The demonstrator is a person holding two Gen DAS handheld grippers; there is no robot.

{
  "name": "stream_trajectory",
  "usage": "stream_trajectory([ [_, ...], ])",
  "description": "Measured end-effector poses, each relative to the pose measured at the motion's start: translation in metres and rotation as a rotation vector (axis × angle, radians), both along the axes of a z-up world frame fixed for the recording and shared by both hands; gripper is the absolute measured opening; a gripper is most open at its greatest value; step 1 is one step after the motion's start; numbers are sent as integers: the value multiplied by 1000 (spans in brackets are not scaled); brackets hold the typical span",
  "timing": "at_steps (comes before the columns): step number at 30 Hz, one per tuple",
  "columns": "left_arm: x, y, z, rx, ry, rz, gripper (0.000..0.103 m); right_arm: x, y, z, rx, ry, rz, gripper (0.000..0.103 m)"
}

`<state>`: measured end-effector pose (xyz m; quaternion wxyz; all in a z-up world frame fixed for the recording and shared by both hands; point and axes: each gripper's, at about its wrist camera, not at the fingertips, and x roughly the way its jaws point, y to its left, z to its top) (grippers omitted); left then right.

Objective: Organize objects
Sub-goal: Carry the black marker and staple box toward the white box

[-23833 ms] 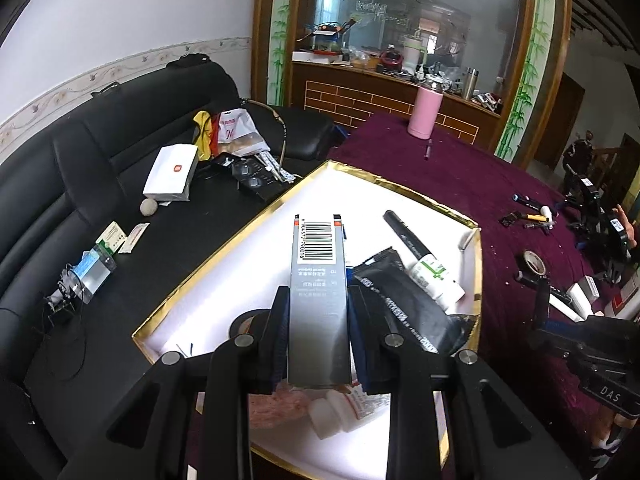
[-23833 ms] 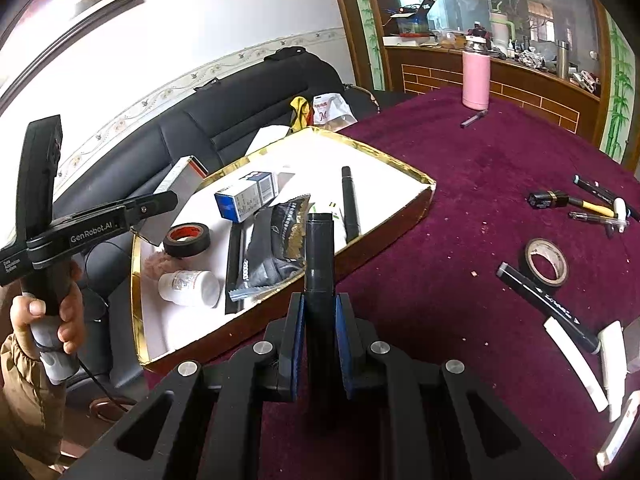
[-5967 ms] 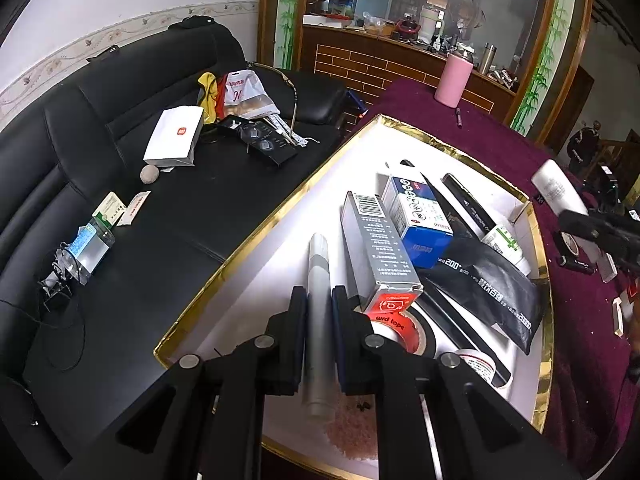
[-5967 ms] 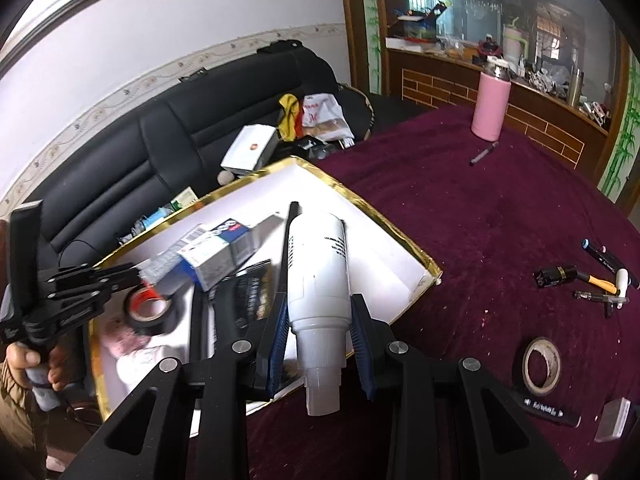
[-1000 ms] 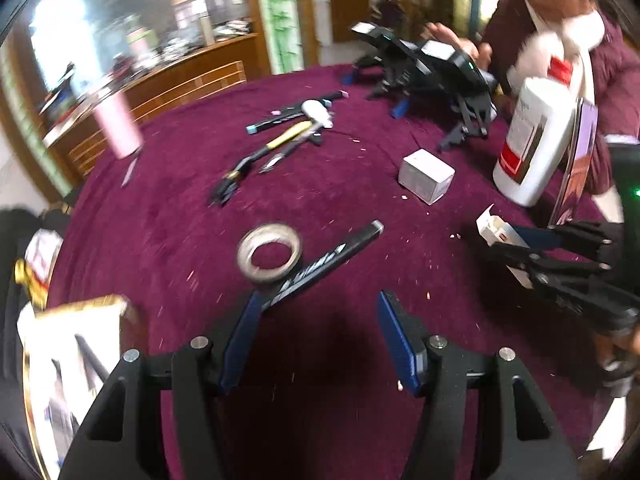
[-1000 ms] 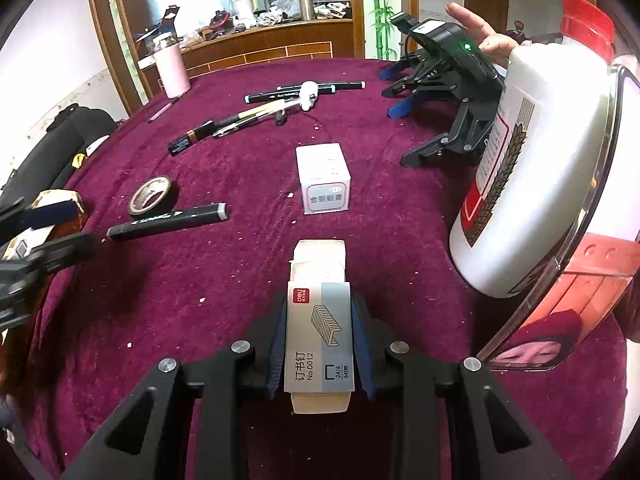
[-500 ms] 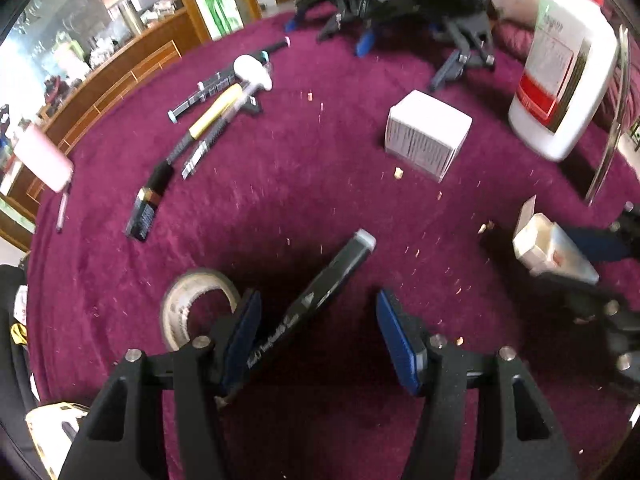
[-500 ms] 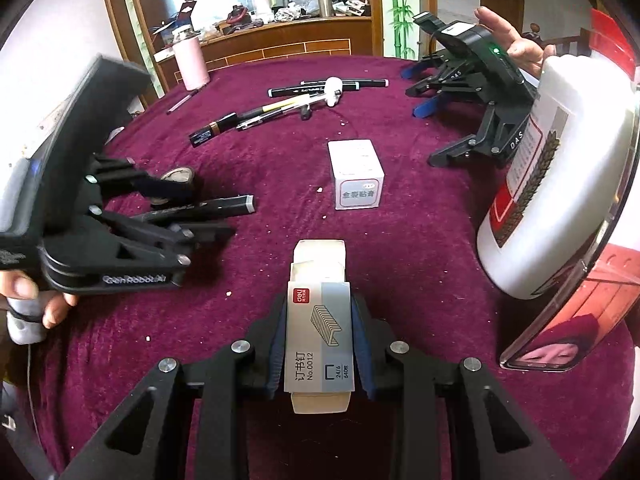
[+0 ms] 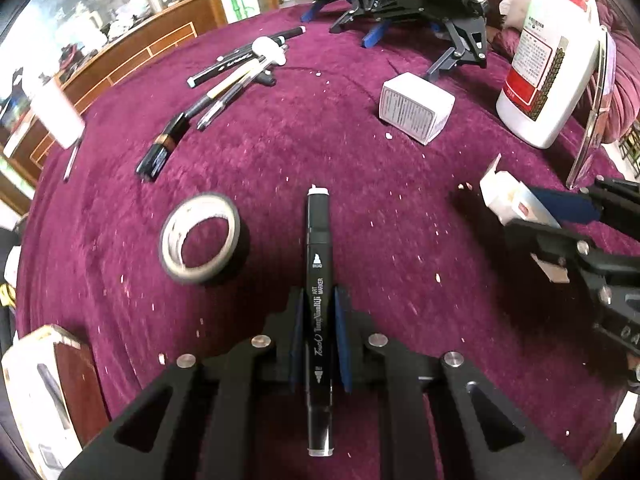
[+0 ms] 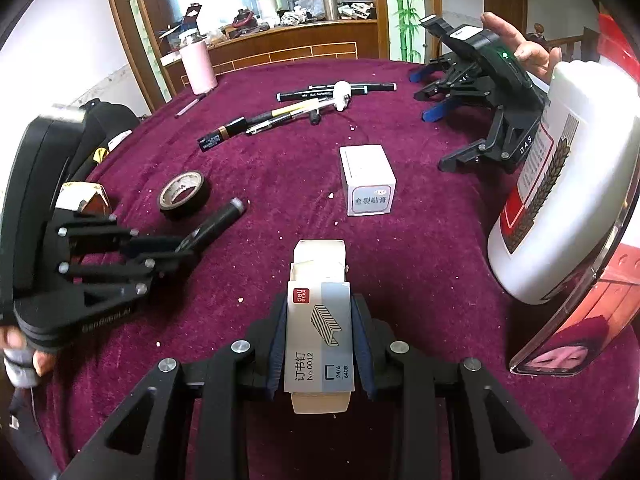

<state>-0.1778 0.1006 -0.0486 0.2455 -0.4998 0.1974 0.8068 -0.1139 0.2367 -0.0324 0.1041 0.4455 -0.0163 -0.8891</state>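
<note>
Maroon cloth (image 9: 400,240): left gripper (image 9: 320,312) just closed on marker (image 9: 319,264) (beside tape (image 9: 200,238)); right gripper (image 10: 318,320) clamps staple box (image 10: 318,328).

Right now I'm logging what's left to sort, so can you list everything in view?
Black art marker: one, in the left gripper's jaws, which have just been closing on it.
Grey staple box: one, in the right gripper's jaws.
Tape roll: one, black with a pale core, on the cloth left of the marker.
White cardboard box: one, mid-table.
Pens and markers: a loose cluster, far side.
White bottle with red label: one, right.
Pink tumbler: one, far left.
Maroon tablecloth: one.
Left gripper: black.
Right gripper: black.
</note>
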Motion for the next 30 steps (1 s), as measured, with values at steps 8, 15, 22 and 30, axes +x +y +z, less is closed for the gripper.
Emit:
stream_trajectory([
  [8,29,-20,1,5,-19,55,14,-7,0,10,-35,34,-2,32],
  [15,44,-38,1,58,-14,124,14,-5,-8,6,-53,37,12,32],
  [22,46,-47,1,118,-21,167,14,-7,-12,7,-46,27,22,32],
  [30,48,-52,0,141,-13,176,14,2,-21,16,-22,45,24,32],
])
